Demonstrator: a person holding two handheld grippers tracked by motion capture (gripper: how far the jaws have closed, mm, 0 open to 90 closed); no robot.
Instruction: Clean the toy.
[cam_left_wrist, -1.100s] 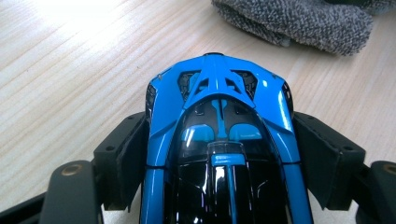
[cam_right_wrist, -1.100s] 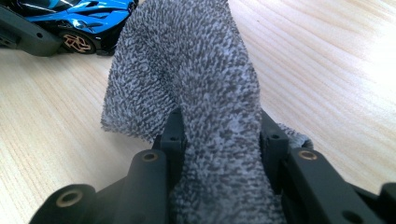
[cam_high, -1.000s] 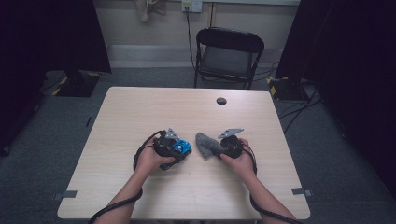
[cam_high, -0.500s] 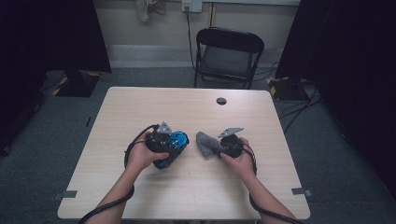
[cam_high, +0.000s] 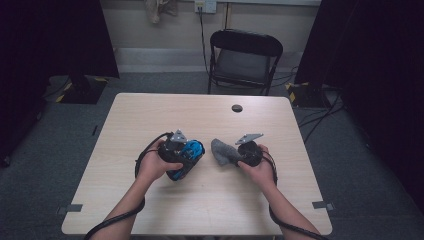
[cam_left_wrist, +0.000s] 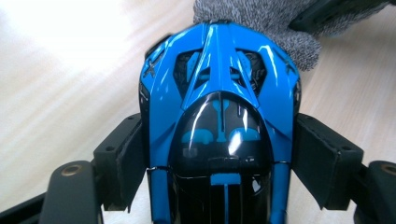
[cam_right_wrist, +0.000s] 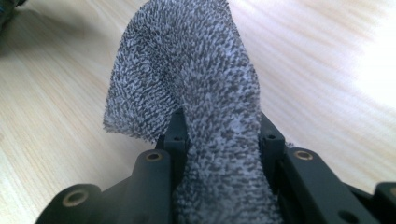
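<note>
The left tongs (cam_left_wrist: 217, 154) pinch a blue toy car (cam_left_wrist: 219, 116) by its flanks, held just above the table (cam_high: 150, 120) left of centre; keeping that squeeze even should stop the glossy body slipping. Just beside it, the right tongs (cam_right_wrist: 219, 135) are pressed together on a grey cloth (cam_right_wrist: 196, 74), whose free end should probably meet the car's bodywork in light strokes. The pale wood table has a small dark disc (cam_high: 237, 108) near its far edge; beyond stands a black folding chair (cam_high: 245, 60) against a wall.

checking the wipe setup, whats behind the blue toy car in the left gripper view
A grey cloth lies just past the blue toy car, held in the right gripper. The car hides the cloth's near edge, so whether they touch cannot be told.
</note>
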